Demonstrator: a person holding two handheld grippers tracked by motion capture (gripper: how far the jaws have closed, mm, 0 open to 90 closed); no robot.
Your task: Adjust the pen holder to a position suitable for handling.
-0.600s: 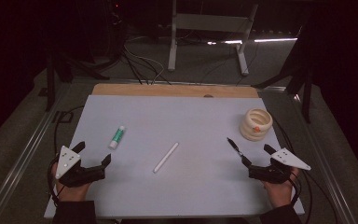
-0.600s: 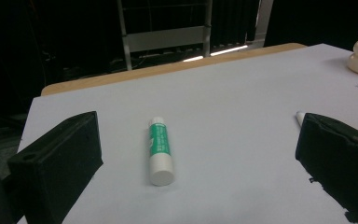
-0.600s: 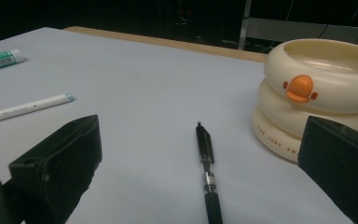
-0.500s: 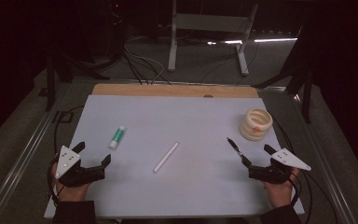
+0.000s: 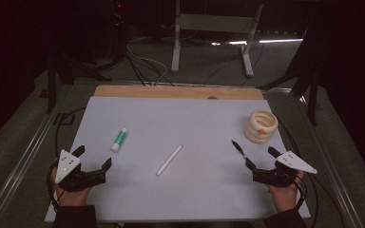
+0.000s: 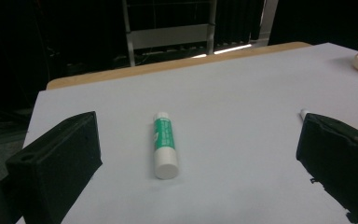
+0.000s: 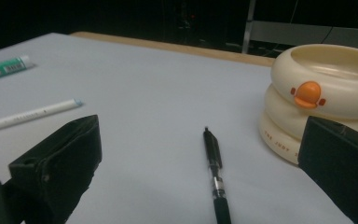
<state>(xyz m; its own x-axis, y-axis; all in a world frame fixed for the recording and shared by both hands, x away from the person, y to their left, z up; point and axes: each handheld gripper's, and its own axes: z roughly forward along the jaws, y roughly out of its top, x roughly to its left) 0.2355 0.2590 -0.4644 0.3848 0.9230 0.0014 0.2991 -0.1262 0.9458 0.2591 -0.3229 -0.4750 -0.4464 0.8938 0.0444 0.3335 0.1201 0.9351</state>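
Note:
A green-and-white glue stick lies at the left of the white table sheet, just ahead of my left gripper. Seen from the left gripper view, the glue stick lies between and beyond the wide-open jaws of the left gripper, untouched. A white pen lies mid-table. A black pen lies in front of my right gripper, which is open and empty. In the right gripper view the black pen points away between the jaws, with a cream ringed holder at its right.
The cream holder stands at the right of the sheet, beyond the right gripper. A bare wooden strip runs along the table's far edge. Metal stand legs and cables sit on the floor behind.

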